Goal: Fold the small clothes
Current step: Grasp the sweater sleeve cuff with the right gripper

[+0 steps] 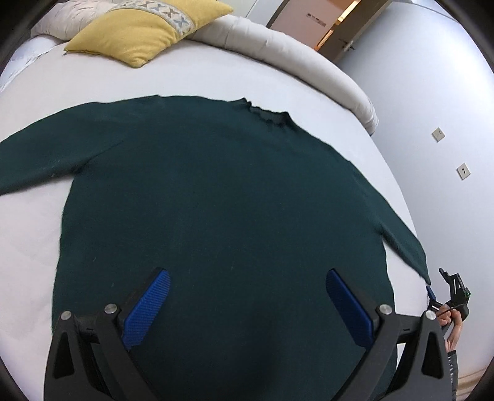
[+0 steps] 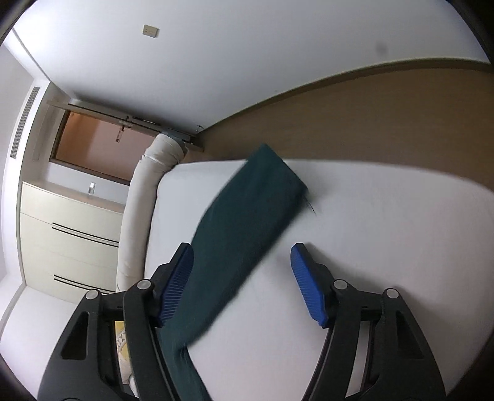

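While a dark green sweater (image 1: 222, 197) lies flat and face-down or face-up (which cannot be told) across the white bed (image 1: 31, 246), the left gripper (image 1: 247, 303) hangs above its lower body with both blue pads spread wide and nothing between them. Taking the sweater as the landmark and going left to right in the left wrist view: one sleeve stretches out to the left edge; beyond the sweater's upper left sits a yellow pillow (image 1: 145, 27) with a pale patterned band; the collar (image 1: 271, 115) lies at the sweater's far edge, just in front of a rolled cream duvet (image 1: 296, 58); the other sleeve (image 1: 404, 246) runs down to the right, its cuff just beside the right gripper (image 1: 432, 296), which a person's hand (image 1: 452, 327) holds at the bed's edge.

In the right wrist view that sleeve (image 2: 244, 222) lies diagonally on the sheet, its cuff pointing up and away, near the bed's far edge. The right gripper (image 2: 242, 285) has its jaws apart; the sleeve passes between the pads, close against the left one and clear of the right, so it is not clamped. Left of the sleeve are the duvet roll (image 2: 139, 222) and cream drawers (image 2: 68, 243).
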The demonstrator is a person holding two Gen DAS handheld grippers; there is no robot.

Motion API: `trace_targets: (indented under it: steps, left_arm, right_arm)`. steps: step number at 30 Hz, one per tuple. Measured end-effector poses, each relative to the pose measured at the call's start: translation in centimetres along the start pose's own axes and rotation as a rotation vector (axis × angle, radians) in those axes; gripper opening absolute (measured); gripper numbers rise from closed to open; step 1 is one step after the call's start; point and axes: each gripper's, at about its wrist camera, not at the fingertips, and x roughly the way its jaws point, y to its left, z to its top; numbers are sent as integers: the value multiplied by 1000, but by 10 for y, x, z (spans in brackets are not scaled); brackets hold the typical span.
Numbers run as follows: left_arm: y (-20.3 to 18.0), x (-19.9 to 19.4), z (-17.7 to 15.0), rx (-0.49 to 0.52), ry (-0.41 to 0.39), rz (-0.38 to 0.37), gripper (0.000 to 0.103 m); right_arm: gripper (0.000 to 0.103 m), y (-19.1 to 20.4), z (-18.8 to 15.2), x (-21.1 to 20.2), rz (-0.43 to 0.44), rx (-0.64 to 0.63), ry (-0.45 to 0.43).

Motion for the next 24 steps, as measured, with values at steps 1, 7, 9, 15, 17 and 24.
trace_targets:
  steps: [1,7,9,15,17,24]
  left_arm:
    - [0,2,2,-5,7,-9,103]
    - [15,17,16,-57,32,-38,103]
    - [20,17,19,-75,29,-50,101]
    - [23,23,19,-92,33,-82,96]
    - [21,23,18,-91,31,-89,96]
    - [7,30,17,-53,43,-103,96]
  right_arm:
    - [60,0,3,5,-1,-4,3]
    - [40,-10,46,31,-3,71,2]
    - [29,-17,54,34,-13,94,-2]
    - [29,-32,54,23,-48,187,-2]
    - [30,-19,56,18,-188,138,-14]
    - [55,9,54,29,-243,41,-1]
